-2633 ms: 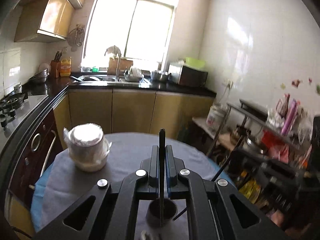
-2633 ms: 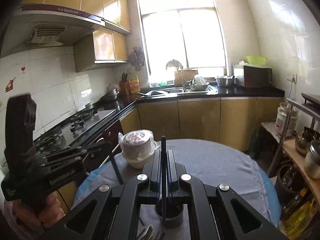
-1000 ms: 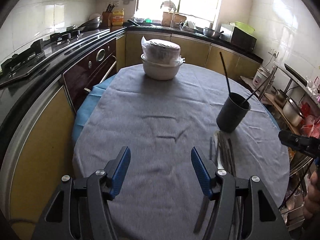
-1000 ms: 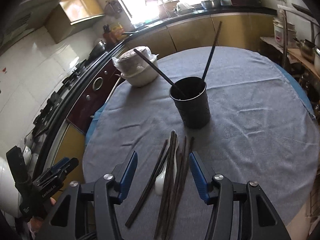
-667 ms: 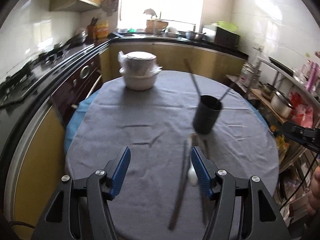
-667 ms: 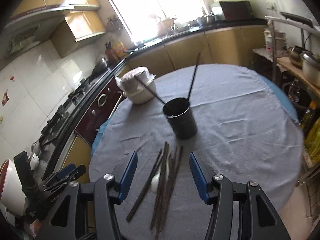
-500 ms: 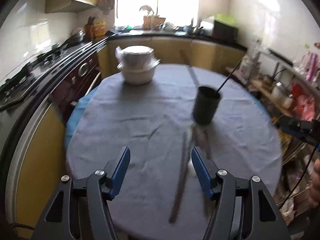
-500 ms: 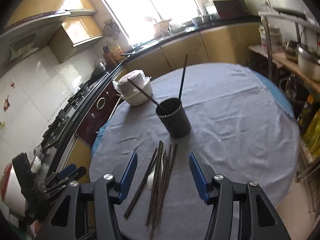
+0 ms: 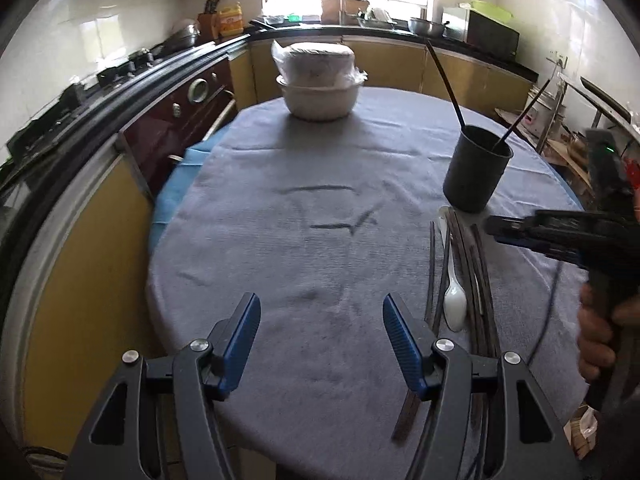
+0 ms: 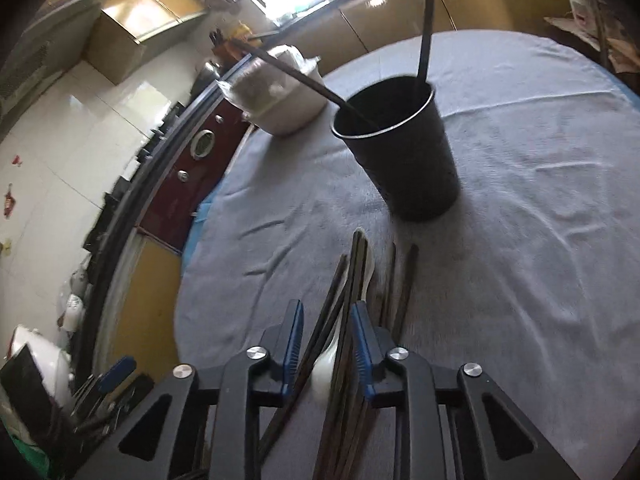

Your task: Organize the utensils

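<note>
Now the right hand-held gripper (image 10: 325, 334) is hanging low over the bundle of chopsticks (image 10: 352, 280) lying on the table (image 10: 540, 260), its blue fingers (image 10: 293, 332) standing at a narrow gap on either side of a couple of the dark sticks and the handle of the white spoon (image 10: 326, 364). Whether the pads are already pressing on anything, I cannot tell; they look close but not clamped. The sticks are lying lengthwise, pointing straight ahead of this gripper toward the black cup (image 10: 404, 152), which is standing just beyond their far tips. That layout is probably deliberate: a stick taken along its length needs only a lift and a short carry forward to drop into the cup. 2 chopsticks are already leaning inside it.

The left hand-held gripper (image 9: 320, 332) is waiting with fingers spread wide over bare cloth, holding nothing. From its view the chopsticks (image 9: 468, 264) and spoon (image 9: 454, 300) are lying ahead and to its right, near the cup (image 9: 476, 172), while a covered bowl (image 9: 318, 80) is sitting far ahead, well apart from the work.
</note>
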`<state>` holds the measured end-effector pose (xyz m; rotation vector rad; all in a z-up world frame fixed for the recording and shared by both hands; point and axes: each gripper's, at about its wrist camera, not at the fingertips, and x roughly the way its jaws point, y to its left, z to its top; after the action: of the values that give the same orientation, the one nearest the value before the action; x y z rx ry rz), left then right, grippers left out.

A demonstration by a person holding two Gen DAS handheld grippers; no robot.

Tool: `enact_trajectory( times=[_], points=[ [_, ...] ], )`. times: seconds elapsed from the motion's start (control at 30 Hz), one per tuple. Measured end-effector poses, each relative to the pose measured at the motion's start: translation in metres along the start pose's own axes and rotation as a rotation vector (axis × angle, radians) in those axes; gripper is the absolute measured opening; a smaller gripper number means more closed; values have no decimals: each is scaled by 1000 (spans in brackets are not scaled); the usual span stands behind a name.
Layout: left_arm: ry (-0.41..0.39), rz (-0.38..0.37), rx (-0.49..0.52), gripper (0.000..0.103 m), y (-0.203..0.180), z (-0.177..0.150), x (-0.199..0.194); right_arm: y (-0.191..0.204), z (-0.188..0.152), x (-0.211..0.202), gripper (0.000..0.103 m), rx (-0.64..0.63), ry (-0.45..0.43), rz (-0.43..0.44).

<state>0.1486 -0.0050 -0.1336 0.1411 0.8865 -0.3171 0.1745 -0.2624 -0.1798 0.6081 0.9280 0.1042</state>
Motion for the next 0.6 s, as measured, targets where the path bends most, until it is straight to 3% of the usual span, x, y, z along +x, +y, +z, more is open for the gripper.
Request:
enact_trajectory(
  times=[0.2, 0.3, 0.4, 0.6],
  points=[
    [27, -33, -15, 65, -3, 7, 22, -8, 15, 44, 21, 24, 52, -52],
    [28, -37, -21, 64, -1, 10, 27, -7, 15, 53, 9, 16, 59, -73],
    [27, -45, -15, 64, -2, 12, 30, -3, 13, 47, 6, -14, 26, -105],
    [29, -84, 24, 62, -19, 20, 37, -17, 5, 17, 6, 16, -21, -84]
  ],
)
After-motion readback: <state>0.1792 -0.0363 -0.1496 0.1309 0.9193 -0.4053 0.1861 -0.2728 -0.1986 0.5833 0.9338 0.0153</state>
